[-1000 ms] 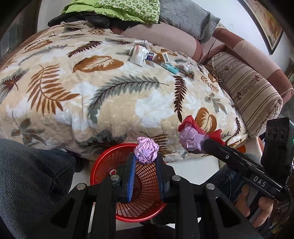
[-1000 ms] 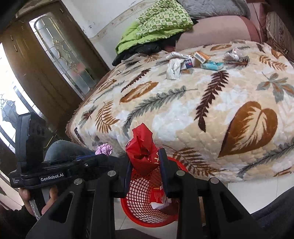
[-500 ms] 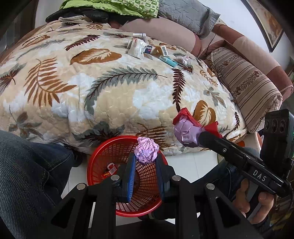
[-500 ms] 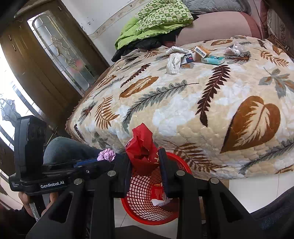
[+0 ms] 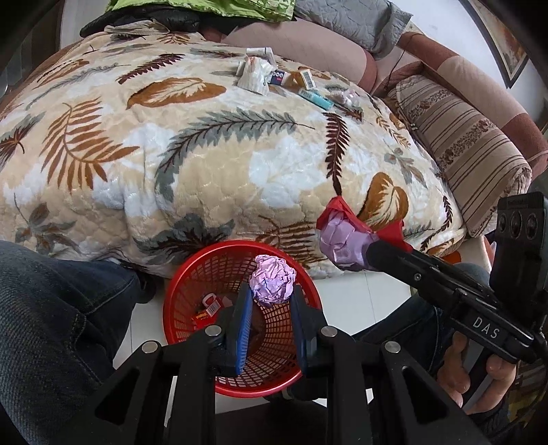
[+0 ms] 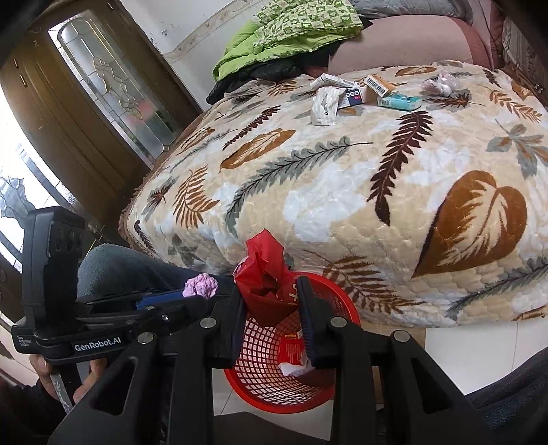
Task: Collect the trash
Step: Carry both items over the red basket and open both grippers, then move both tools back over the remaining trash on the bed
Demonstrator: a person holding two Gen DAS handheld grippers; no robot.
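- Your left gripper (image 5: 271, 301) clamps a crumpled purple ball (image 5: 272, 280) directly over the red basket (image 5: 191, 274), placed for a drop.
- Your right gripper (image 6: 270, 308) pinches a red wrapper (image 6: 263, 270) above the same basket.
- Only the left view shows purple material inside that wrapper.
- More litter (image 6: 363, 92) sits on the leaf blanket (image 6: 342, 191).

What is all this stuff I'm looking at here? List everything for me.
Basket: one, red mesh, on the floor by the bed; wrappers inside.
Foil ball: one, lilac, in the left gripper above the basket.
Red wrapper: one, with lilac foil, in the right gripper.
Small boxes and packets: several, white, orange, teal, on the blanket's far side.
Blanket: one, beige with leaf print.
Green quilt: one, at the back.
Striped cushion: one, right.
Left gripper: black, shut.
Right gripper: black, shut.
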